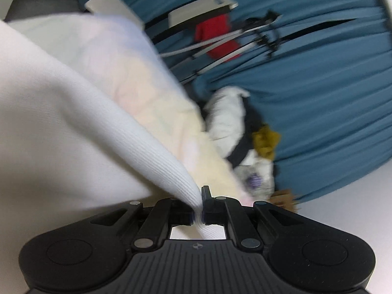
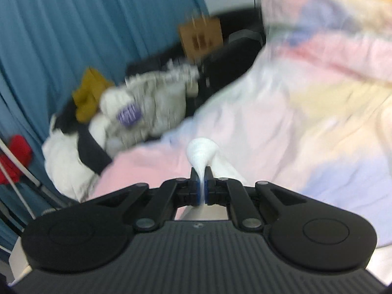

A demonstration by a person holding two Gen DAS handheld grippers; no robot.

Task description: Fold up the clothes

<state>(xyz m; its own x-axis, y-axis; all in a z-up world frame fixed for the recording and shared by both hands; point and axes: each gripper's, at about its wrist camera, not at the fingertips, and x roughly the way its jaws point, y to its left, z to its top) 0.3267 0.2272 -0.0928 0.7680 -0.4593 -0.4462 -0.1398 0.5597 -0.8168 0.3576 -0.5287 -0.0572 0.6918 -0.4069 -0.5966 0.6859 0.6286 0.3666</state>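
Blue pleated curtain (image 1: 306, 93) fills the backdrop in both views, one dark slit in it. White tabletop (image 1: 348, 196) shows bottom right in the left view. Metal stand (image 1: 220, 46) with black clamps in front of the curtain, red cloth (image 1: 215, 36) on it. Grey-white box (image 1: 201, 9) above it. Brown cardboard box (image 2: 199, 36) on dark furniture (image 2: 232, 56). Even indoor light, heavy motion blur.

No text, label or number can be read in either view. The purple printed patch (image 2: 129, 115) on the crumpled grey-white garment and the dark marks (image 2: 201, 41) on the brown cardboard box are both too blurred to make out.
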